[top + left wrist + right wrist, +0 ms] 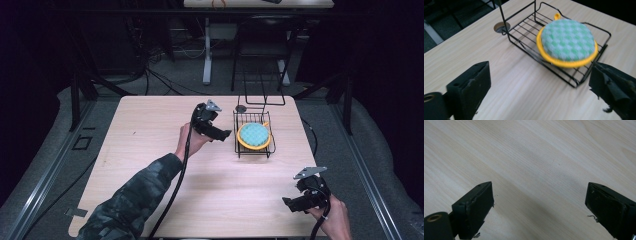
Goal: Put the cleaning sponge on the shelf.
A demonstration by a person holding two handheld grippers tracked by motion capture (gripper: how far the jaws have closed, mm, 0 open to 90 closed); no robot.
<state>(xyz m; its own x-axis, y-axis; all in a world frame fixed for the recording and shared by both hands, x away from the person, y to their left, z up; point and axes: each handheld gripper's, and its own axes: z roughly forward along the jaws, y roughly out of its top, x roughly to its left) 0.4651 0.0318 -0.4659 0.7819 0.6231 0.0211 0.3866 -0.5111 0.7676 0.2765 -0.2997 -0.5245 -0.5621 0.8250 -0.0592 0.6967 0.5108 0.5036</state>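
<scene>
A round pad (254, 135) with a green and white check and a yellow rim lies in a black wire basket (236, 142) at the table's far right. My left gripper (222, 134) hovers just left of the basket, its jaws wide apart and empty. In the left gripper view the pad (567, 42) rests tilted on the basket's wires (522, 27), ahead of my left gripper (539, 72). My right gripper (287, 202) sits low near the table's front right corner. In the right gripper view it (539, 190) is open over bare wood.
The light wooden table (150, 130) has a round cable hole (241, 108) just behind the basket. A tall wire frame (262, 85) rises from the basket's far side. Cables and desk legs lie on the dark floor beyond.
</scene>
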